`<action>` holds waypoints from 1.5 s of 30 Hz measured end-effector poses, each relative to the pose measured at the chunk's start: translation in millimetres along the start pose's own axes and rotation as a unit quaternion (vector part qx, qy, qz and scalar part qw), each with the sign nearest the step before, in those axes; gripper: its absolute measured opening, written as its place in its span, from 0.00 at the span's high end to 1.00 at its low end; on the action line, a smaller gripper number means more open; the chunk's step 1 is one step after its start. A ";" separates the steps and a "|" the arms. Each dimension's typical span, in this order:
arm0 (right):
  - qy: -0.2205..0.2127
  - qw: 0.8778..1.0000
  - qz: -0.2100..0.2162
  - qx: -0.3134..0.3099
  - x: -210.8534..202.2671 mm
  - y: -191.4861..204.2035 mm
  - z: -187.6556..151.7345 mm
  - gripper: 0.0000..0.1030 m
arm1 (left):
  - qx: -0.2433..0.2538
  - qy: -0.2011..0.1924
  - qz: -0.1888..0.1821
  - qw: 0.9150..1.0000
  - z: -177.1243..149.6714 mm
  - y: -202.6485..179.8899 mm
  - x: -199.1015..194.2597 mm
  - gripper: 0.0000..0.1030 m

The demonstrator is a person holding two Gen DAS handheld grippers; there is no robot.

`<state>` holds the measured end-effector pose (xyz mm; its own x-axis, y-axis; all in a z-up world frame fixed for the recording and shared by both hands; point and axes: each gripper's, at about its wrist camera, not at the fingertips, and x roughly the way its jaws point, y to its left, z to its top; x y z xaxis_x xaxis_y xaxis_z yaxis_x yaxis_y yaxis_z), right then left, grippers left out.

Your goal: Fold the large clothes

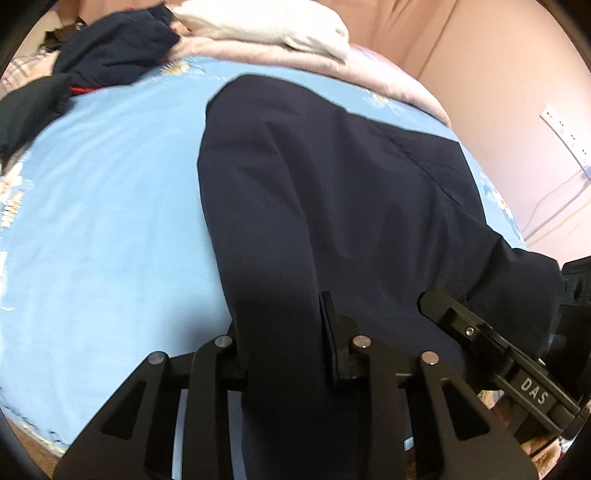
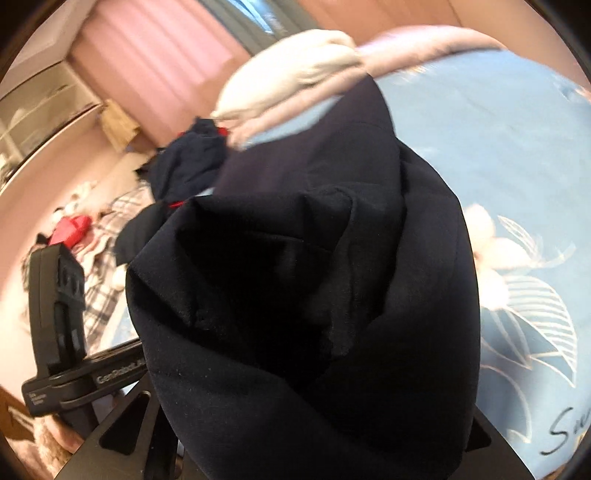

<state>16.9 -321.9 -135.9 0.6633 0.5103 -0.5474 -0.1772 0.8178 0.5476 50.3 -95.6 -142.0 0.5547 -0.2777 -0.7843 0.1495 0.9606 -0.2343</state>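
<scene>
With the near hem of the navy garment (image 1: 332,192) drawn up between the fingers of the left gripper (image 1: 284,343), fabric fills the gap between the jaws, which stand narrow and pinch the cloth; one black fingertip (image 1: 328,314) shows at its right side. In the left wrist view, the right gripper (image 1: 480,332) enters from 4 o'clock, with its tip at the garment's near right edge.

In the right wrist view, the garment (image 2: 314,295) is bunched over the fingers and covers them. The right gripper's jaw state cannot be read directly there; the cloth heaped over the fingers suggests a pinch on the fabric. The left gripper (image 2: 59,295) stands at 8 o'clock in this view.

Beyond the grippers, the garment lies lengthwise on the blue sheet (image 1: 110,221), running toward 12 o'clock, mostly flat with a few long creases. One sleeve or side panel appears laid over the body.

Progress, as judged: early to middle. Both near corners seem secured, so a lengthwise fold toward the far end is probably the step in hand. No finished fold across the length is visible.

At 11 o'clock, more dark clothes (image 1: 110,48) lie crumpled, apparently unfolded. A white bundle (image 1: 266,26) rests on pink bedding (image 1: 369,74) at 12 o'clock.
</scene>
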 end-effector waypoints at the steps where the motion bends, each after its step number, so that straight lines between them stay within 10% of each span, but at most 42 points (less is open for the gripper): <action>1: -0.004 1.000 0.006 -0.013 2.1 11.2 1.4 0.72 | -0.003 -0.006 0.008 1.000 1.1 5.4 -4.8 0.74; 12: 0.023 0.997 0.047 -0.062 56.5 61.6 -4.7 0.72 | -0.050 -0.022 0.068 0.996 -1.9 57.0 -16.7 0.75; 39: 0.058 0.988 -0.131 -0.055 31.8 48.4 -25.8 0.45 | -0.046 -0.010 0.078 0.996 -16.7 61.6 -30.4 0.51; 45: 0.005 0.984 -0.167 -0.067 -2.9 55.6 -18.0 0.25 | -0.032 -0.069 0.083 0.994 -14.5 54.3 -74.5 0.19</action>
<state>-8.0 -273.2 -115.3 0.6932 0.2100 -0.6895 -0.0457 0.9675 0.2487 5.2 -22.9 -104.6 0.6750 -0.1078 -0.7299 -0.0032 0.9888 -0.1489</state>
